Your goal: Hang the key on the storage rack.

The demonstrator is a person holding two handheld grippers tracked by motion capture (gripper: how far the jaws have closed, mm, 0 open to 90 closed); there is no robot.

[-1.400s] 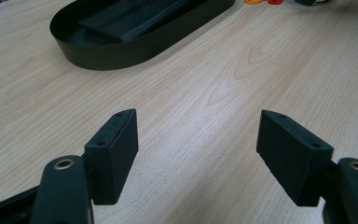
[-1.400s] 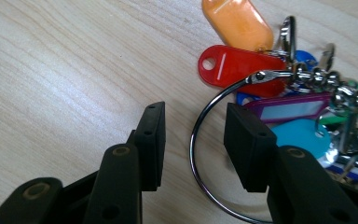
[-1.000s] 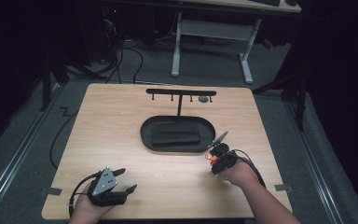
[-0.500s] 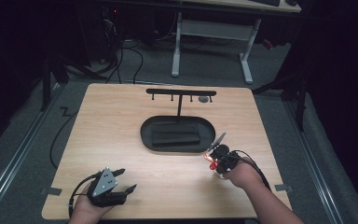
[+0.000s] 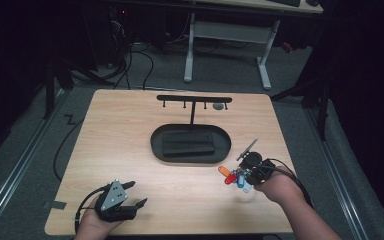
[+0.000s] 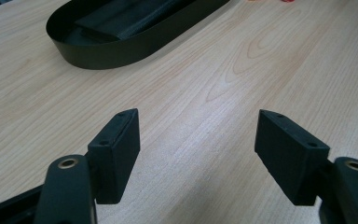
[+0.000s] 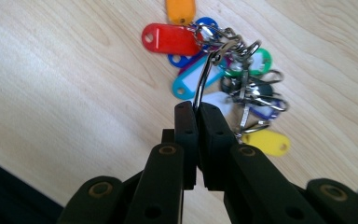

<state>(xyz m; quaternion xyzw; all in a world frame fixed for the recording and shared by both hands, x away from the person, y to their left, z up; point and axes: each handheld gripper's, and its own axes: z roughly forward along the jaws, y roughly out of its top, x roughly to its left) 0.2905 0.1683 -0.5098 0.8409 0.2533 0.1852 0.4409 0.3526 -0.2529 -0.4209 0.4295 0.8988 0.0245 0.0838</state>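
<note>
the right hand-held gripper (image 7: pixel 198 109) has just been closing, and its jaws are now clamped on the metal ring of a bunch of keys (image 7: pixel 223 70) with coloured plastic tags — red, orange, blue, teal, green, yellow. from where i stand the bunch (image 5: pixel 235 177) sits at about four o'clock on the counter (image 5: pixel 130 150), partly lifted, the tags dangling just over the wood. so the pick-up looks done and the carry is starting.

the left hand-held gripper (image 5: pixel 125 200) rests at about seven o'clock, jaws wide apart with nothing between them; in its own view there is bare wood ahead and the black oval tray (image 6: pixel 116 51) beyond.

at twelve o'clock, behind the tray (image 5: pixel 190 160), stands a black t-shaped key rack (image 5: pixel 194 99) with small hooks under its bar. my guess is the next move is to raise the ring clear, carry it over the tray and slip it onto a hook — which calls for holding the ring steady so it opens toward the peg.

the tags look blank; i can read no writing or brand anywhere.
</note>
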